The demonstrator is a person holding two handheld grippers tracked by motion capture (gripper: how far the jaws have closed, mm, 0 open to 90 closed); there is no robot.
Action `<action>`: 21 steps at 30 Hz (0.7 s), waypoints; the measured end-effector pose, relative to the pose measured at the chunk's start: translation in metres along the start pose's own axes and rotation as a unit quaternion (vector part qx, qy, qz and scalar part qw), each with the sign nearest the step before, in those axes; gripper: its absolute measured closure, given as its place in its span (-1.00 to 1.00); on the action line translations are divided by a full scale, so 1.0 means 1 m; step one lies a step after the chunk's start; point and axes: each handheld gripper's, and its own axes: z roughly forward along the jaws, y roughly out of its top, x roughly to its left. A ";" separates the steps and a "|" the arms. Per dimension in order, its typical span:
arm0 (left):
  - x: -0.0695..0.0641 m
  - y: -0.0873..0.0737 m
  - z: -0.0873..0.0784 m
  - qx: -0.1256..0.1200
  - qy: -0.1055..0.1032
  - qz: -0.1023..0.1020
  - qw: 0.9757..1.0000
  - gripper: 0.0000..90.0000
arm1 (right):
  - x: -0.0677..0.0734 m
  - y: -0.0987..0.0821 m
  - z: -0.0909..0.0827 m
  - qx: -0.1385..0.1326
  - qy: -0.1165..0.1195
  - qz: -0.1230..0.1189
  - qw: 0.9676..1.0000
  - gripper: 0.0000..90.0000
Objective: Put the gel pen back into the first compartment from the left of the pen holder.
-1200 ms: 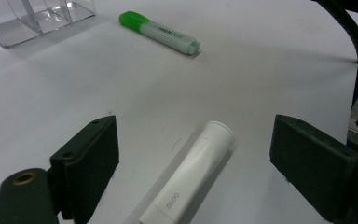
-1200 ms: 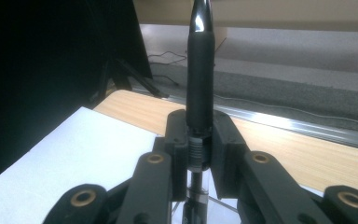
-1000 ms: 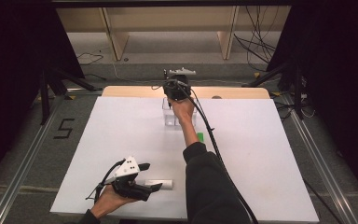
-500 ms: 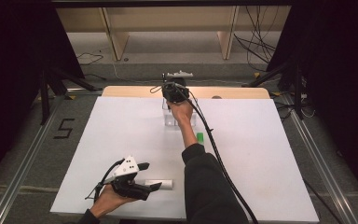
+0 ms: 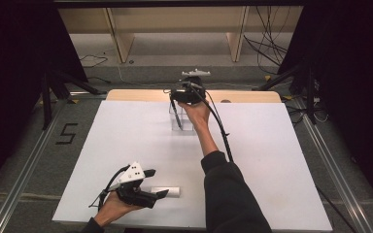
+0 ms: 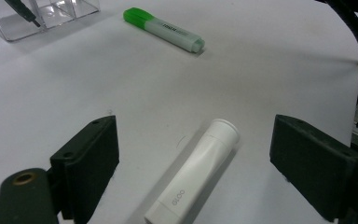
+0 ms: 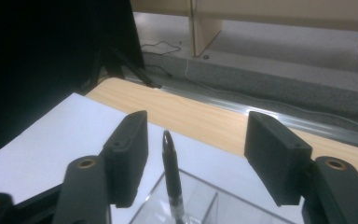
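Note:
A black pen (image 7: pixel 171 177) stands upright in a clear plastic organiser (image 7: pixel 205 205) at the far middle of the white table (image 5: pixel 272 160). My right gripper (image 7: pixel 196 158) hovers over it, its jaws just opened; the pen rises between them, touching neither pad. In the high view the right gripper (image 5: pixel 177 104) sits over the organiser (image 5: pixel 184 124). My left gripper (image 6: pixel 193 154) rests near the front left edge, open, with a white glue stick (image 6: pixel 196 175) lying on the table between its jaws. The left gripper (image 5: pixel 159 182) and glue stick (image 5: pixel 169 191) appear there in the high view too.
A green highlighter (image 6: pixel 165 29) lies on the table beyond the glue stick, short of the organiser (image 6: pixel 51 14). A bare wooden strip (image 5: pixel 252 96) runs along the table's far edge. Metal rails (image 5: pixel 24 165) flank both sides, and wooden shelving (image 5: pixel 175 24) stands behind.
The right gripper's jaws have parted from the pen, which stays standing in the organiser, and the hand has lifted a little. The left gripper and glue stick have not moved.

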 end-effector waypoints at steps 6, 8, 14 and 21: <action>0.001 0.000 0.000 0.000 0.002 -0.004 1.000 -0.66 | -0.011 -0.007 -0.021 0.029 -0.009 -0.002 1.000 -0.25; 0.001 0.000 0.000 -0.001 0.002 -0.006 1.000 -0.66 | -0.016 -0.012 -0.028 0.034 -0.009 0.002 0.999 -0.26; 0.001 0.000 0.000 0.000 0.002 -0.006 1.000 -0.66 | -0.029 -0.033 -0.043 0.049 0.003 0.012 0.999 -0.27; 0.002 0.000 0.001 0.000 0.002 -0.009 1.000 -0.66 | -0.035 -0.051 -0.057 0.068 -0.001 0.011 0.998 -0.29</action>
